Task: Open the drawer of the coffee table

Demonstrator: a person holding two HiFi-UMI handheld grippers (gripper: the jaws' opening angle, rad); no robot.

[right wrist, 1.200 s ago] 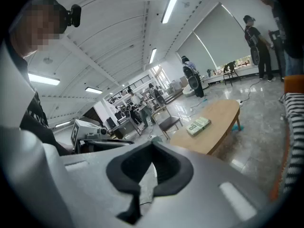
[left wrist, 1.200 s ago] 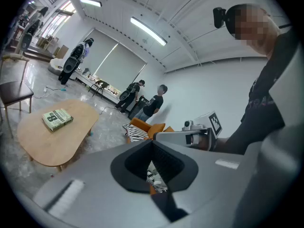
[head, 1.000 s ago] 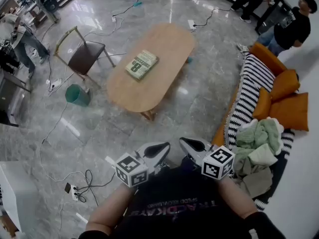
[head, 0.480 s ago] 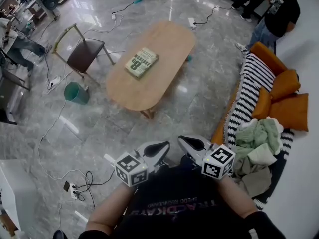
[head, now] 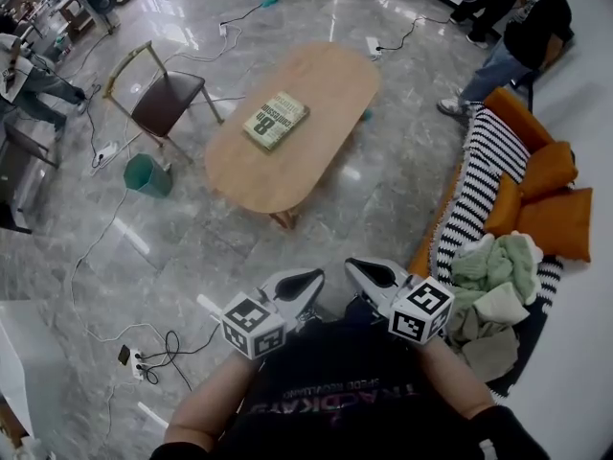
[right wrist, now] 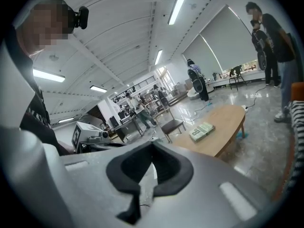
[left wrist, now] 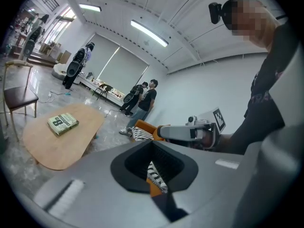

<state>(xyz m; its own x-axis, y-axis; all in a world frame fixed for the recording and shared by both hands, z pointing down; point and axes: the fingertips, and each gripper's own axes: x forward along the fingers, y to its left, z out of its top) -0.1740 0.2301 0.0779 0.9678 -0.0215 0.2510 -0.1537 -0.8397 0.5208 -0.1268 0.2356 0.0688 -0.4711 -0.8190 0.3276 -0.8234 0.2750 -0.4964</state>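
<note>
Book (head: pixel 275 122), green cover with a large "8", lying flat, cover up. Wooden-framed chair (head: pixel 165 101) with dark seat on the grey marble floor (head: pixel 220 247); green bin (head: pixel 148 175) near it. Orange sofa (head: pixel 422 253) under a black-and-white striped throw (head: pixel 484 175); orange cushions (head: pixel 556 214) along its back; crumpled green and cream cloths (head: pixel 493 281) at its near end. Power strip (head: pixel 136 362) with black cables (head: pixel 172 348) on the floor. Person in black shirt and jeans (head: pixel 512 46) standing by the sofa's far end.

Large "8" on the cover of the book (head: pixel 275 122)
</note>
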